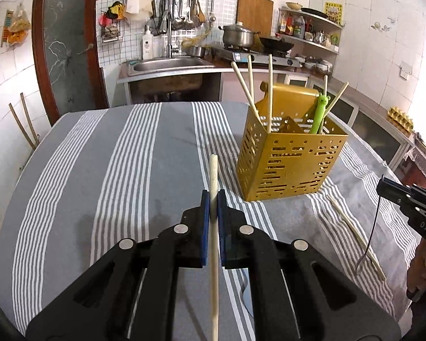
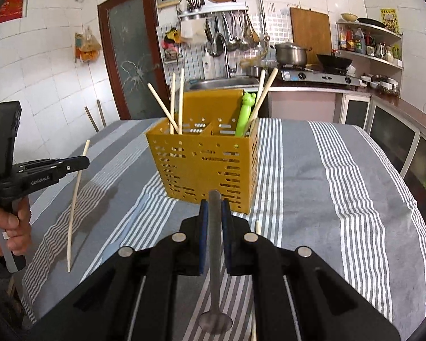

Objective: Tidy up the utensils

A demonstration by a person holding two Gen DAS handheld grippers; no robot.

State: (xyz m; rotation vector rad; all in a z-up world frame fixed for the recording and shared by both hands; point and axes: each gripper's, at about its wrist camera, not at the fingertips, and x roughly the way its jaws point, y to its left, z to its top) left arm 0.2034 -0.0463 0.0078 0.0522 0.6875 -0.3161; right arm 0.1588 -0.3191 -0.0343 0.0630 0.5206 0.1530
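Observation:
My left gripper (image 1: 213,199) is shut on a pale chopstick (image 1: 213,176) and holds it above the striped cloth; it also shows in the right wrist view (image 2: 82,162) with the chopstick (image 2: 76,199) hanging down. My right gripper (image 2: 215,207) is shut on a metal spoon (image 2: 214,255), bowl end toward the camera. The gold perforated utensil holder (image 1: 289,162) (image 2: 210,164) stands ahead of both grippers. It holds several chopsticks (image 1: 245,91) and a green frog-topped utensil (image 1: 320,113). A loose chopstick (image 1: 355,233) lies on the cloth to the right of the holder.
The round table wears a grey and white striped cloth (image 1: 113,170). Behind it are a sink (image 1: 167,65), a stove with a pot (image 1: 238,35) and wok, and shelves. The right gripper's body (image 1: 411,201) shows at the right edge.

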